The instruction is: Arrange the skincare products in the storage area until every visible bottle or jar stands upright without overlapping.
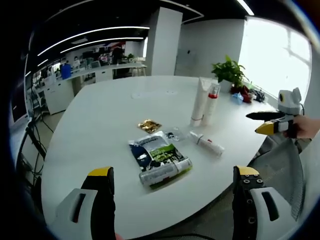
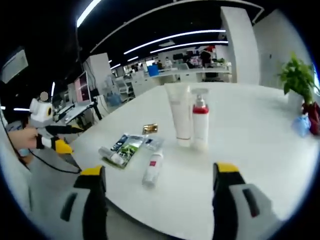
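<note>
While two items already stand upright, the task looks roughly half done. Standing, touching side by side, far centre of the white table (image 1: 100, 125): one white tube (image 1: 199, 102), one red-collared pump bottle (image 1: 212, 102). Lying flat, to be raised: a small white bottle with red label (image 1: 206, 143), near right; a silver-green tube (image 1: 165, 172) on a printed sachet (image 1: 152, 152), near left. Also a gold packet (image 1: 149, 125). Left gripper (image 1: 172, 182) and right gripper (image 2: 160, 180): jaws wide apart, empty, at the near edge.
</note>
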